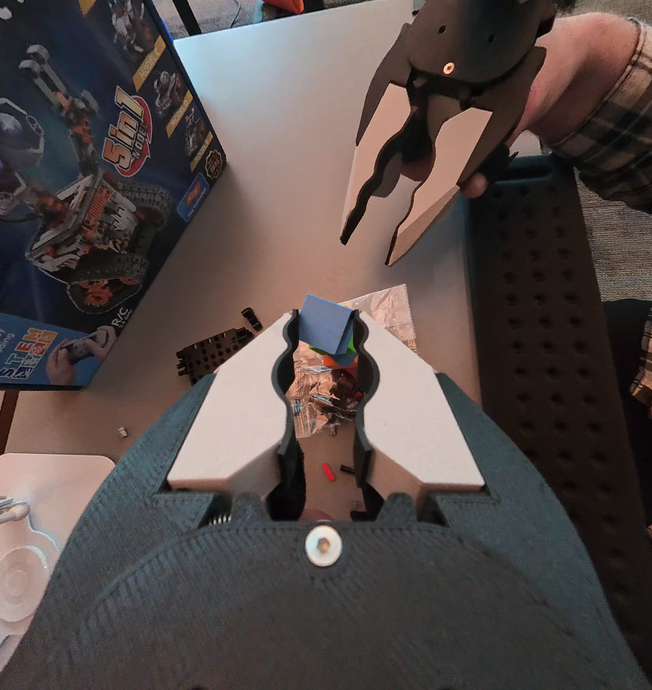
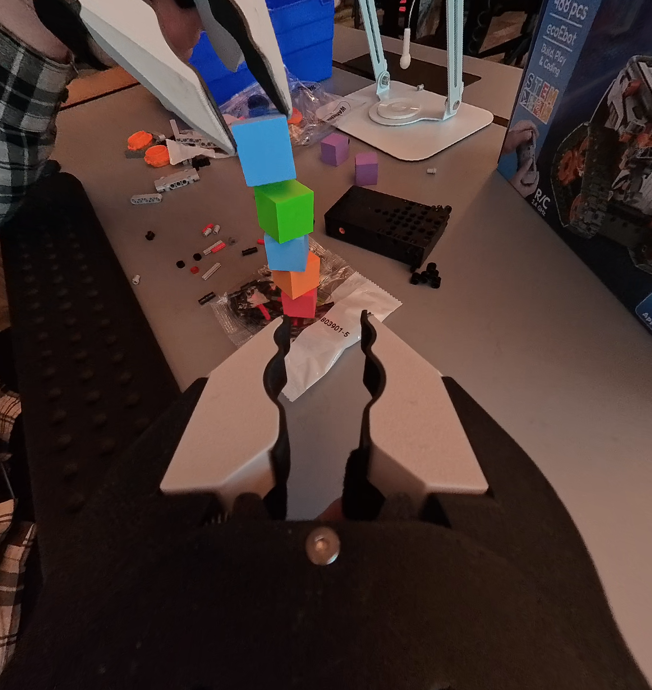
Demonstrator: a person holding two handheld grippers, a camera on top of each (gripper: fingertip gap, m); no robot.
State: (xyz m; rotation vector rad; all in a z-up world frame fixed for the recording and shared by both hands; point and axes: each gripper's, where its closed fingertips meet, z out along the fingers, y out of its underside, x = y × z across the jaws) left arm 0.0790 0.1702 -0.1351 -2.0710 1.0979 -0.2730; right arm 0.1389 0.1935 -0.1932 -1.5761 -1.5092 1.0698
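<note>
A leaning tower of foam cubes stands on a clear parts bag (image 2: 242,310) on the grey table (image 2: 503,354): from the bottom, a red cube (image 2: 300,304), an orange cube (image 2: 296,278), a blue cube (image 2: 285,252) and a green cube (image 2: 285,211). A top blue cube (image 2: 264,151) rests on the green one. My left gripper (image 1: 324,317) is shut on this top blue cube (image 1: 322,326); it also shows from the upper left in the right wrist view (image 2: 259,127). My right gripper (image 2: 326,321) is open and empty, just short of the tower's base; in the left wrist view (image 1: 369,250) it hovers beyond the tower.
A big blue toy box (image 2: 597,149) stands on the right. A black perforated block (image 2: 388,224), two purple cubes (image 2: 335,149), a white stand base (image 2: 410,123), orange wheels (image 2: 156,155) and small loose parts (image 2: 212,257) lie around the tower. A black perforated panel (image 2: 74,298) borders the table's left edge. Left tips to right tips: about 10 cm. From either gripper's tips it is about 15 cm to the black perforated block (image 2: 388,224).
</note>
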